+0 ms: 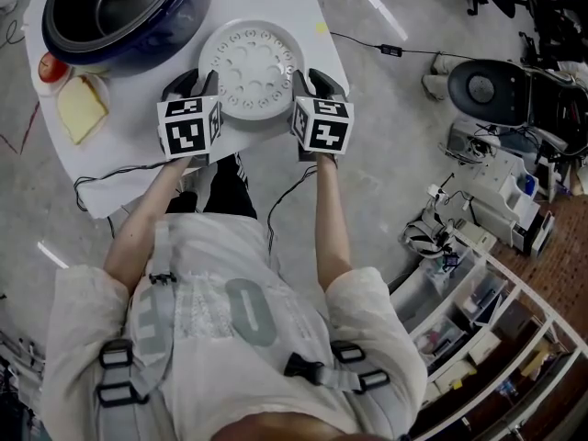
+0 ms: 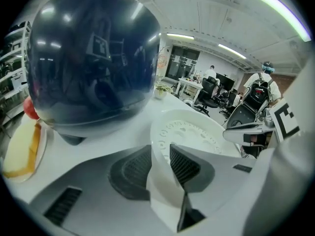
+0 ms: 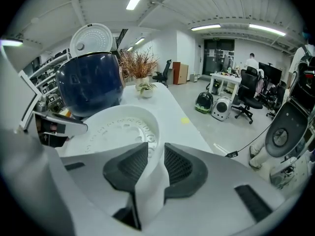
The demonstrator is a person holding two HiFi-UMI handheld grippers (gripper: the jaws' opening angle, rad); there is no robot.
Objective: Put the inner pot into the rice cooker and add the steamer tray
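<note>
- White table (image 1: 296,3), nothing fancy, a bit crowded on the left.
- Dark blue rice cooker (image 1: 124,12) takes up the far left, lid flipped up.
- White steamer tray (image 1: 250,67) is just beside it, toward the near right edge.
- Left side: small plate (image 2: 43,140) with a pale yellow slice (image 1: 81,107), bread or sponge, can't tell. A red round thing (image 1: 50,67) sits just beyond it.
- Tiny yellow sticker (image 1: 320,28) by the right edge, potted plant (image 3: 142,88) at the far end.
</note>
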